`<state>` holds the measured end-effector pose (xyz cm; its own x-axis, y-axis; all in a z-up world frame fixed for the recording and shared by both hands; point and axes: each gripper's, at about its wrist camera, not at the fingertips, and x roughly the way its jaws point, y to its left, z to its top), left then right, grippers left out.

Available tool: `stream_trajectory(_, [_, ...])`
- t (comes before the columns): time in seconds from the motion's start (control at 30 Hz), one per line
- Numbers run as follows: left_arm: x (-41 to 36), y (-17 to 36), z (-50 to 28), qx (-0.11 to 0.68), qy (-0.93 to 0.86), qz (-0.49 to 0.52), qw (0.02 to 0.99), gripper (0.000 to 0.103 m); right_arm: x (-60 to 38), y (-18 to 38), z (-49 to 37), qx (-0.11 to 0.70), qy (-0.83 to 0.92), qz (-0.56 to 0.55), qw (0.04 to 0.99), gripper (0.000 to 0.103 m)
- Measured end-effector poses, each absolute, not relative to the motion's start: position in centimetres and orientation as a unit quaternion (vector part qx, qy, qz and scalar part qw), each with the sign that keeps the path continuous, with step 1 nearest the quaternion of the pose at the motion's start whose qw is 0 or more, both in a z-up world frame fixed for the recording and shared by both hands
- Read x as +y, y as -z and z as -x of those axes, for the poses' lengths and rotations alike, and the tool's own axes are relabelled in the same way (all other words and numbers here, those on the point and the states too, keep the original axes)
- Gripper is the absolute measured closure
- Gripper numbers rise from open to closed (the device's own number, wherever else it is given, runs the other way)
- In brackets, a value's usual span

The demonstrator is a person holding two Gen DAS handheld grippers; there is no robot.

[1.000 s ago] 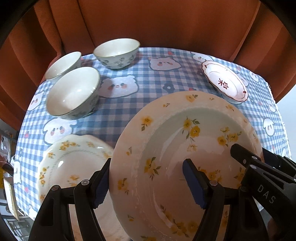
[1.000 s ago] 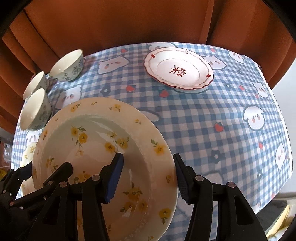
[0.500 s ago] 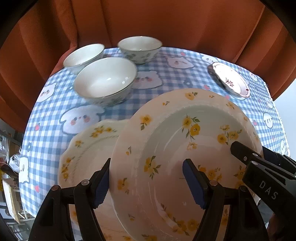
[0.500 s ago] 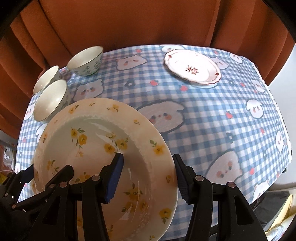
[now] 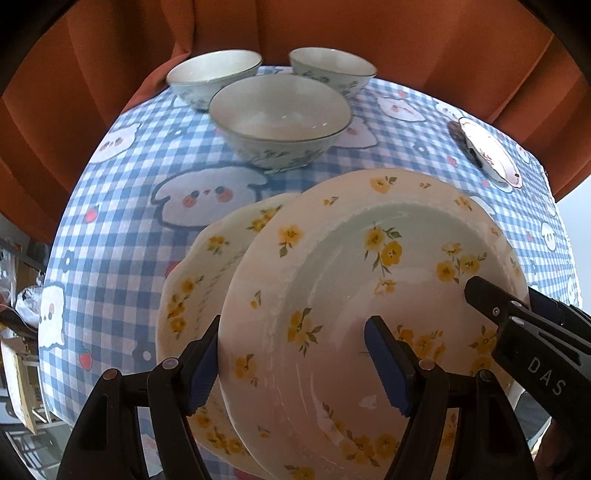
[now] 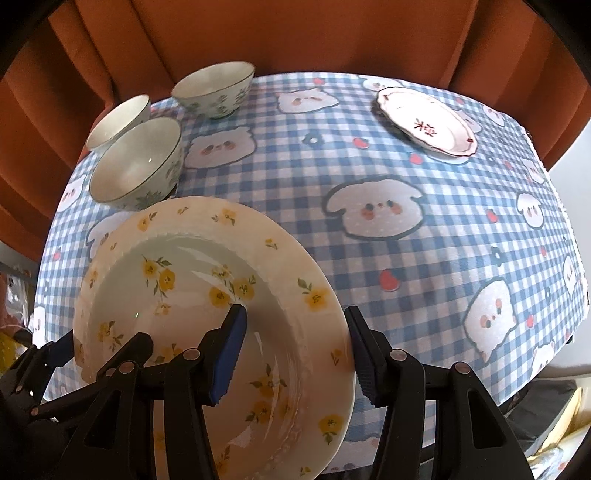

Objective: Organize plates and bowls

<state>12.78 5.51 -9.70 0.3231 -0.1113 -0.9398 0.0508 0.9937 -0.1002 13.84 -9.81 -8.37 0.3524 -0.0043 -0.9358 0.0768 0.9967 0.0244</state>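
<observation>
Both grippers hold one deep plate with yellow flowers [image 5: 351,280] above the table. My left gripper [image 5: 295,354] is shut on its left rim; my right gripper [image 6: 295,343] is shut on its right rim, the plate [image 6: 207,295] filling that view's lower left. A second yellow-flower plate [image 5: 199,273] lies on the checked tablecloth just under and left of the held one, partly hidden by it. Three white bowls with green sprigs stand at the far left: the near one [image 5: 279,118], and two behind [image 5: 212,75] [image 5: 332,68].
A small pink-rimmed plate with a red mark [image 6: 424,122] lies at the far right of the blue checked tablecloth [image 6: 406,258]. Orange curtains [image 6: 295,33] hang behind the table. The table's right edge [image 6: 569,229] drops off.
Both grippers have carried the held plate to the left, over the second flowered plate. The bowls now sit closer and more central in the left wrist view.
</observation>
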Motion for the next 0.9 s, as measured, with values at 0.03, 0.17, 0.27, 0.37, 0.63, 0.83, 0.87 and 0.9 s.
stream_trajectory(0.03, [5.8,9.9,-12.8,0.582,0.049,0.029,0.811,0.028,-9.4,8.5,-13.9,0.571,0.024,-0.029,0.82,0.045])
stream_trajectory(0.17, [7.1,10.9,-13.0,0.595,0.049,0.042,0.801,0.028,-8.1,9.2,-14.2,0.58,0.021,-0.018,0.814,0.045])
stream_trajectory(0.27, [7.5,11.5,-13.0,0.601,0.048,0.045,0.797,0.028,-7.4,9.8,-14.6,0.589,0.018,-0.012,0.808,0.045])
stream_trajectory(0.37, [7.8,12.0,-13.2,0.606,0.045,0.049,0.793,0.027,-6.8,10.4,-14.9,0.598,0.017,-0.004,0.802,0.045])
stream_trajectory(0.63, [7.5,12.4,-14.0,0.605,0.046,0.041,0.794,0.027,-6.6,11.3,-15.8,0.61,0.015,0.008,0.792,0.045])
stream_trajectory(0.83, [6.8,12.7,-14.1,0.603,0.035,0.029,0.796,0.025,-7.0,11.8,-16.3,0.617,0.012,0.006,0.787,0.045])
stream_trajectory(0.87, [6.7,12.7,-14.1,0.603,0.031,0.029,0.797,0.024,-7.0,11.9,-16.3,0.616,0.011,0.005,0.787,0.045])
stream_trajectory(0.9, [6.6,12.8,-14.2,0.602,0.029,0.029,0.798,0.024,-7.0,11.9,-16.3,0.616,0.009,0.005,0.788,0.045])
